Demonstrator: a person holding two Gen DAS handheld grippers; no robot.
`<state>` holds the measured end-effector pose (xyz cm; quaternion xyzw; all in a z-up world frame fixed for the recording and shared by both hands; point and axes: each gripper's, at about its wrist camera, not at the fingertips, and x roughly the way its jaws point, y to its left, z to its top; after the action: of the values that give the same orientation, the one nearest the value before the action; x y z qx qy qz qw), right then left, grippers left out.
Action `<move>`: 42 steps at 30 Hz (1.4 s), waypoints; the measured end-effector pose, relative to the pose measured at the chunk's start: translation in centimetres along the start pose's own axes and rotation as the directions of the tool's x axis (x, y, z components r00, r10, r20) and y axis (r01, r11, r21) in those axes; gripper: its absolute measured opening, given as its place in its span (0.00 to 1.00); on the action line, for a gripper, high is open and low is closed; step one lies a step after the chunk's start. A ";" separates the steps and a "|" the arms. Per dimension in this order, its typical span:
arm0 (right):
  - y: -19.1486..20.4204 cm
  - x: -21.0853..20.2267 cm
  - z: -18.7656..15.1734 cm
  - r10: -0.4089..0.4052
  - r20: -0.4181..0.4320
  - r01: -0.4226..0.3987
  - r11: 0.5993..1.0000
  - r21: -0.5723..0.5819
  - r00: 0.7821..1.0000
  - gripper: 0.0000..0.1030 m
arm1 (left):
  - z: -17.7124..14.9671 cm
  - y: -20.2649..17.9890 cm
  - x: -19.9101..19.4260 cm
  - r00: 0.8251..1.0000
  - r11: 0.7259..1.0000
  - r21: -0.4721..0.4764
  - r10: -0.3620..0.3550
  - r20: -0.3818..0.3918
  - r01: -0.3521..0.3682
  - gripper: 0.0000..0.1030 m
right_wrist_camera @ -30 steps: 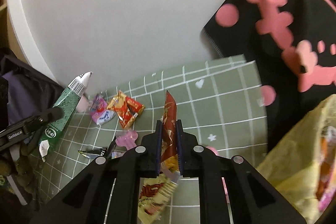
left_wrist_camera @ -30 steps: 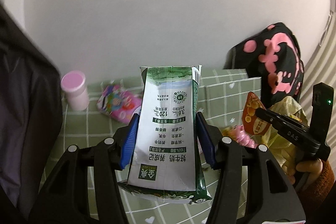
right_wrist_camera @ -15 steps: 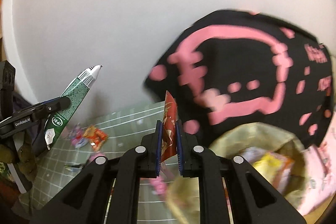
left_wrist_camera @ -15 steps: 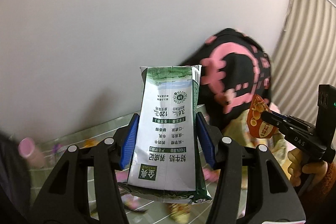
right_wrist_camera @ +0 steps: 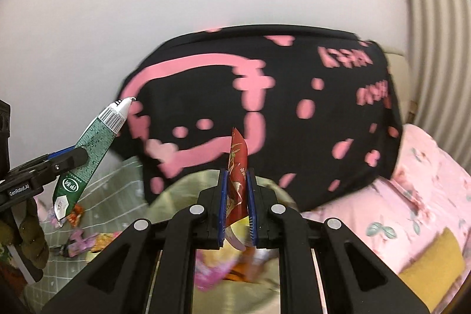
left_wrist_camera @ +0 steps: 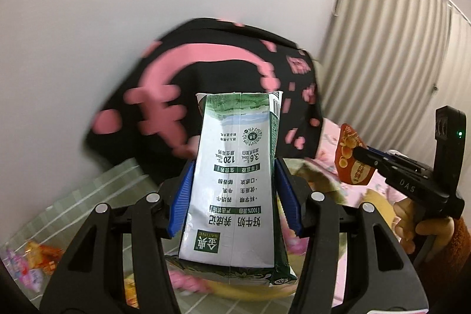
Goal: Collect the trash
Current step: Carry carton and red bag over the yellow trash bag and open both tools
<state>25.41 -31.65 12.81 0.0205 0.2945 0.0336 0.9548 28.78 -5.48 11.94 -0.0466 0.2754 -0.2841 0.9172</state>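
My left gripper (left_wrist_camera: 234, 196) is shut on a flattened green and white milk carton (left_wrist_camera: 235, 181), held in the air; the carton also shows at the left of the right wrist view (right_wrist_camera: 88, 155). My right gripper (right_wrist_camera: 237, 205) is shut on a red snack wrapper (right_wrist_camera: 237, 167), also seen at the right of the left wrist view (left_wrist_camera: 351, 155). Both hang over a yellowish trash bag (right_wrist_camera: 182, 196) that holds several wrappers. More wrappers (left_wrist_camera: 38, 255) lie on the green checked tablecloth (left_wrist_camera: 88, 196).
A black bag with pink print (right_wrist_camera: 279, 108) stands behind the trash bag against a white wall. Pink floral bedding (right_wrist_camera: 418, 196) lies at the right, with striped curtains (left_wrist_camera: 397, 49) behind it. Loose wrappers (right_wrist_camera: 88, 240) lie at the lower left.
Both grippers have swung right and up from the table toward the black bag, each keeping its item. The trash bag now lies under them, and the pink cup has left view.
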 end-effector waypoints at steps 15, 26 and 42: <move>-9.3 -1.8 -3.2 -0.146 -0.043 0.150 0.979 0.139 0.988 0.13 | -4.8 -6.5 16.6 0.909 0.998 -0.015 -0.055 -0.414 0.054 0.49; -10.2 0.3 -4.2 -0.109 -0.081 0.121 0.979 0.163 0.991 0.13 | -5.7 -6.0 18.4 0.853 0.998 -0.053 -0.053 -0.519 0.030 0.47; -5.1 0.5 -3.5 -0.031 -0.050 0.038 0.990 0.133 0.998 0.13 | -4.7 -4.6 9.5 0.911 0.994 -0.063 -0.105 -0.399 0.087 0.55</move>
<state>24.11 -36.62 9.28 0.0785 0.3192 -0.0023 0.9444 30.46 -14.18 4.52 -0.0210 0.4612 -0.3262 0.8249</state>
